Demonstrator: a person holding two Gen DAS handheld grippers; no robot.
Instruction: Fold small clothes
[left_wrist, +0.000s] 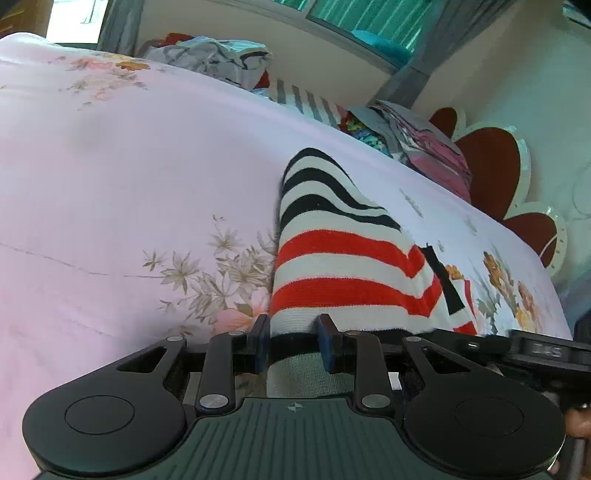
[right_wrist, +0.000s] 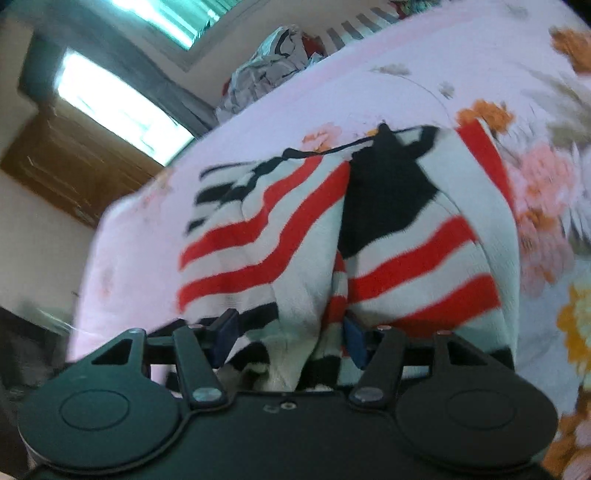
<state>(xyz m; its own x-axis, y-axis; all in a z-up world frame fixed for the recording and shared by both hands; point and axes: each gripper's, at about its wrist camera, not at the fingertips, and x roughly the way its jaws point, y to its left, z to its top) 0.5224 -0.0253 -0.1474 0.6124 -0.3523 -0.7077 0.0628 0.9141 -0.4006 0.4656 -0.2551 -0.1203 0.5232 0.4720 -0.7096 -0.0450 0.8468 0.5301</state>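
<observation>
The left gripper (left_wrist: 293, 341) has its jaws drawn narrow around the hem of a striped garment (left_wrist: 343, 254), the blue pads pressing the white and black band from either side, so it has hold of that edge. The right gripper (right_wrist: 290, 338) stands about half open with a bunch of the same striped cloth between its jaws; its right pad sits against a fold, but the left pad looks to stand clear of the fabric, so I judge it has no grip at this moment, though blur makes that uncertain. Outward from the tongs, the garment, in red, white and black stripes, lies on a pink floral bedspread (left_wrist: 110, 177), stretching from the near edge toward the far side, with a black strap or tie trailing at its right. It looks doubled over in places yet rumpled, so the fold seems begun and not finished: squaring and flattening remain. At the far edge of the bed a heap of other clothes (left_wrist: 214, 59) waits unfolded, so most of the task appears left. Both grippers point forward and downward at the cloth, side by side at its near edge.
</observation>
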